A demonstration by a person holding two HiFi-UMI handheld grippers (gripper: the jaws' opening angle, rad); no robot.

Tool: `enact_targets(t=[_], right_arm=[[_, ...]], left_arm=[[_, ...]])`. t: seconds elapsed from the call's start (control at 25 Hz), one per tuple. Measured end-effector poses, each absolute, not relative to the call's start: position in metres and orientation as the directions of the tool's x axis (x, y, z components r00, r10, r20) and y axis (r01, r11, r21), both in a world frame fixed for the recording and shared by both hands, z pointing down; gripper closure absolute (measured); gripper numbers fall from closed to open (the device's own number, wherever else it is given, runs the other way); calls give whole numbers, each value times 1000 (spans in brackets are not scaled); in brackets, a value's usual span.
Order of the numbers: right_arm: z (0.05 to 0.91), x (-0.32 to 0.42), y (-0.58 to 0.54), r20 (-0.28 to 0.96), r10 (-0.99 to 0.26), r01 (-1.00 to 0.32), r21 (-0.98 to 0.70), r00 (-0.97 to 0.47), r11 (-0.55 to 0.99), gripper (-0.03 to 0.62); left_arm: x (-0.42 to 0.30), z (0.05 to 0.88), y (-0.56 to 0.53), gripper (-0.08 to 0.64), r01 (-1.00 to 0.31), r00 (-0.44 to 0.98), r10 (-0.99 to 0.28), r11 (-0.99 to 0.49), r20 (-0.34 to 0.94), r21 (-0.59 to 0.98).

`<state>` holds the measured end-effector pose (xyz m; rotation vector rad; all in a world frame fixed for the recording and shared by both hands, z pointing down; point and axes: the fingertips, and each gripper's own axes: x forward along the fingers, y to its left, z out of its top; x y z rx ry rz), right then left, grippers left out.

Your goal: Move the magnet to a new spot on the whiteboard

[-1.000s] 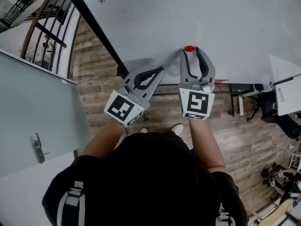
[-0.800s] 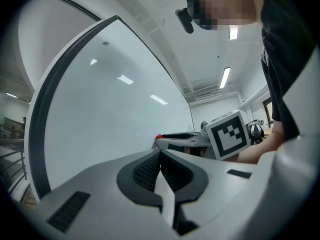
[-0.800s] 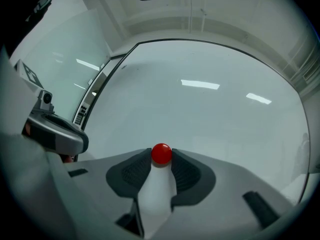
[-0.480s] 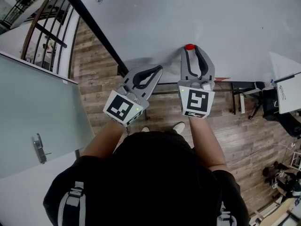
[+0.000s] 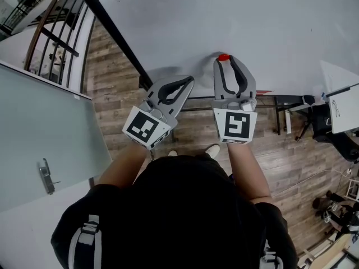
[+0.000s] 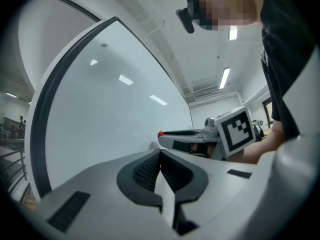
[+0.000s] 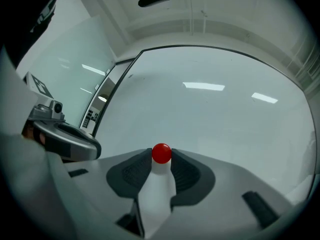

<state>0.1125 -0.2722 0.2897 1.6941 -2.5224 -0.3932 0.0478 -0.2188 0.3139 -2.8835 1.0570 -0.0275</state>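
A small round red magnet [image 5: 224,57] sits on the white whiteboard [image 5: 235,15]. My right gripper [image 5: 225,59] points level at the board. Its jaws have just been closing, and both dark pads now press the sides of the magnet [image 7: 161,153]. My left gripper [image 5: 190,80] hangs a short way to the left, tips near the board, jaws shut with nothing between them. In the left gripper view the left gripper [image 6: 160,151] has its pads meeting, and the right gripper with the magnet [image 6: 160,133] shows beyond it.
The whiteboard's black frame [image 5: 112,32] runs diagonally at the left. A glass door with a handle [image 5: 45,175] and a railing [image 5: 50,21] lie further left. Wooden floor [image 5: 291,167] is below, with stands and equipment [image 5: 336,133] at the right.
The right gripper's jaws have narrowed onto the red magnet. Both hands have stayed almost where they were.
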Motion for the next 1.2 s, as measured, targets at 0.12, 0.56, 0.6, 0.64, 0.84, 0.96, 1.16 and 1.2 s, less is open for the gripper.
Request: enact_targets(t=[0.12, 0.56, 0.6, 0.64, 0.84, 0.96, 1.16, 1.2], right_arm=[[290, 112, -264, -71, -907, -891, 233, -415, 389, 476], [295, 130, -218, -49, -883, -878, 145, -467, 456, 476], [295, 130, -213, -51, -881, -876, 144, -471, 460, 476], [295, 130, -207, -55, -878, -874, 145, -476, 465, 476], [298, 132, -185, -71, -859, -857, 146, -507, 494, 476], [302, 132, -180, -72, -852, -850, 143, -519, 506, 476], [316, 137, -174, -56, -846, -843, 130, -531, 521, 476], [317, 137, -173, -55, -845, -843, 126, -532, 522, 476]], left_arm=[[46, 312, -217, 555, -645, 764, -646, -761, -14, -73], [46, 303, -205, 555, -618, 786, -617, -782, -39, -83], [46, 303, -204, 555, -614, 789, -613, -785, -40, -84], [46, 302, -202, 555, -611, 791, -610, -787, -41, -85], [50, 304, -195, 555, -596, 803, -595, -798, -42, -87], [52, 308, -193, 555, -589, 808, -588, -804, -41, -83], [57, 320, -185, 555, -573, 819, -573, -816, -23, -79], [57, 324, -184, 555, -571, 820, -572, -817, -13, -77]])
